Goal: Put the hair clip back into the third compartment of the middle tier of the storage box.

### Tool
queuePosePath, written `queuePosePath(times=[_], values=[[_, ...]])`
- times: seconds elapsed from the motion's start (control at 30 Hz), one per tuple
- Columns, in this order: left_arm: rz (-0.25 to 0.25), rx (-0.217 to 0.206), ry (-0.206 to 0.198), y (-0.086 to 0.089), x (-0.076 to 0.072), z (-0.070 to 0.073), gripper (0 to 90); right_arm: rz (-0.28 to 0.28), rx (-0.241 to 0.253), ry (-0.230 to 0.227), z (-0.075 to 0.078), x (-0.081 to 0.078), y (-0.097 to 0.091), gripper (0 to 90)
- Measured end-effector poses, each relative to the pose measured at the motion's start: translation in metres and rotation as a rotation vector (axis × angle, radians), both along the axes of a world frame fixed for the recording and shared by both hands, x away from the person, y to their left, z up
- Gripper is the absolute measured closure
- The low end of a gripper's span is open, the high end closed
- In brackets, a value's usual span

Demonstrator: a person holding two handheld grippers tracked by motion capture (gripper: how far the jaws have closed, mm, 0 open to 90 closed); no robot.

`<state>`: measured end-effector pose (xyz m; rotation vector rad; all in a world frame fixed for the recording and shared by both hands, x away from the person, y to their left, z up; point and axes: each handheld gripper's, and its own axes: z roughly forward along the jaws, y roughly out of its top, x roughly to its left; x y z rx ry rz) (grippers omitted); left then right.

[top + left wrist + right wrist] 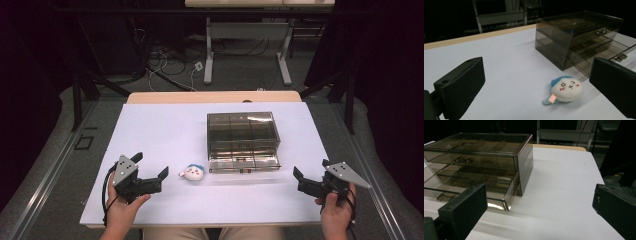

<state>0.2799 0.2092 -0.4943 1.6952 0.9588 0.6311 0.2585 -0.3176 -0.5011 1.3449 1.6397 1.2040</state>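
You held the left gripper (151, 168) low over the white table (150, 135), its jaws spread wide with nothing between them. The small plush toy (193, 172), a white round face with a blue cap, lay on the table just ahead of that gripper's jaw tips, apart from them. In the left gripper view the plush toy (565, 89) sat ahead of the jaws, closer to the jaw at the right of that view than to the one at the left, touching neither. A pale tag stuck out from its lower edge toward the gripper.

Past the toy, farther from the left gripper, stood the smoky clear drawer box (243, 141), with its bottom drawer (244, 164) pulled partly out toward your side.

Your right gripper (311, 177) hovered near the table's right edge, jaws also wide apart and holding nothing. The drawer box (481, 162) lay ahead of it and off toward the jaw at the left of the right gripper view, near but not touching. The open drawer's front corner came closest to that jaw.
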Motion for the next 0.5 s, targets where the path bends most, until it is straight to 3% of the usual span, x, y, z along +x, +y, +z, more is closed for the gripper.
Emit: queuePosePath(times=[0.23, 0.33, 0.37, 0.5], values=[[0.0, -0.001, -0.019, -0.0018, 0.0002, -0.001, 2.0, 0.001, 0.001, 0.013, -0.002, -0.0007, 0.0016, 0.0], [0.0, -0.009, -0.012, -0.0039, 0.0005, -0.0021, 2.1, -0.012, -0.002, -0.01, -0.004, 0.001, 0.0024, 0.0], [0.001, 0.0, -0.011, -0.0039, 0.0005, -0.0023, 2.1, -0.005, -0.012, 0.018, -0.003, 0.0001, 0.0016, 0.0], [-0.006, 0.003, -0.01, -0.0064, -0.0002, -0.0032, 2.1, -0.004, -0.002, 0.008, -0.004, 0.0006, 0.0021, 0.0]])
